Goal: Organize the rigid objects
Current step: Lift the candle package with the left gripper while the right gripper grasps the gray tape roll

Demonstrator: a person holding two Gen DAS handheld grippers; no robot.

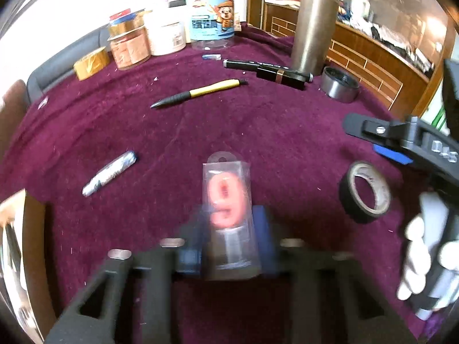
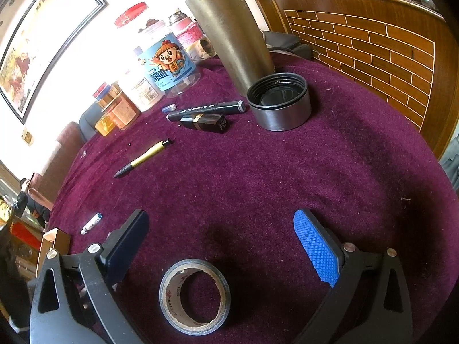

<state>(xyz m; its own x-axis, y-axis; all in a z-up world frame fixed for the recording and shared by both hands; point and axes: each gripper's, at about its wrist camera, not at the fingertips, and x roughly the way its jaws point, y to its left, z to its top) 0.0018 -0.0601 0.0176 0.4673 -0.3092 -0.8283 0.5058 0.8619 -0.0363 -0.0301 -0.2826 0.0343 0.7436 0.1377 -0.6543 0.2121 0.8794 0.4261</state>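
Left wrist view: left gripper (image 1: 226, 255) pinches clear candle pack (image 1: 226, 215), raised above maroon tablecloth (image 1: 258, 132). Right gripper (image 2: 221, 240) spread wide, black tape roll (image 2: 195, 296) flat between its fingers

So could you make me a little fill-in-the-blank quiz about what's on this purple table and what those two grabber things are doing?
1. The left gripper is shut on a clear plastic packet holding a pink candle shaped like the number ____.
2. The open right gripper has a roll of ____ tape lying flat between its fingers.
3. The tall metal flask stands with its lid ____, set beside it.

Missing words: nine; black; off
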